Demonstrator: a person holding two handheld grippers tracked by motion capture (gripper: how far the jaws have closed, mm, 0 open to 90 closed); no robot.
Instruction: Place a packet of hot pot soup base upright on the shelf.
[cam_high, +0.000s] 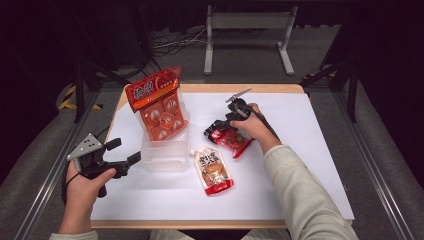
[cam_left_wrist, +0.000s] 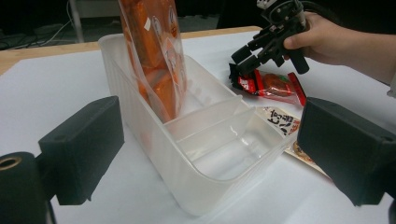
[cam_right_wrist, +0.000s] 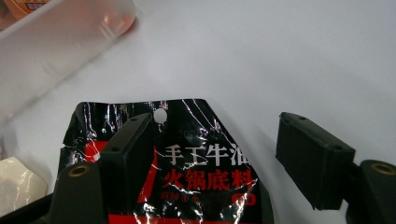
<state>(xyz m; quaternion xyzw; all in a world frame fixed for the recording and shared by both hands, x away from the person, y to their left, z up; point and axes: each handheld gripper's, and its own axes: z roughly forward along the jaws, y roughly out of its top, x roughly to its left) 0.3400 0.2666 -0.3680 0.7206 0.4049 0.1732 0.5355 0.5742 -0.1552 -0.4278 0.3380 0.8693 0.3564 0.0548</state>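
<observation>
Black and red foil is what your right hand-held gripper is lined up on: its jaws stand wide apart, one on each side of the top edge of the red-and-black sauce packet, and neither pad presses on it. The packet lies flat on the white surface, well to the right of the clear plastic bin. I judge this to be the approach to a pick, with the grasp not yet made.

The next move calls for you to bring the jaws lower around the packet's thin edge and close on it, since the foil lies flat and gives little to bite. Then it has to lift clear and go to the bin, whose near compartments are free.

Your left hand-held gripper hangs open just left of the bin, holding nothing. The orange snack bag stands upright in the bin's far compartment. The spouted pouch lies on the surface beside the bin, just in front of the sauce packet.
</observation>
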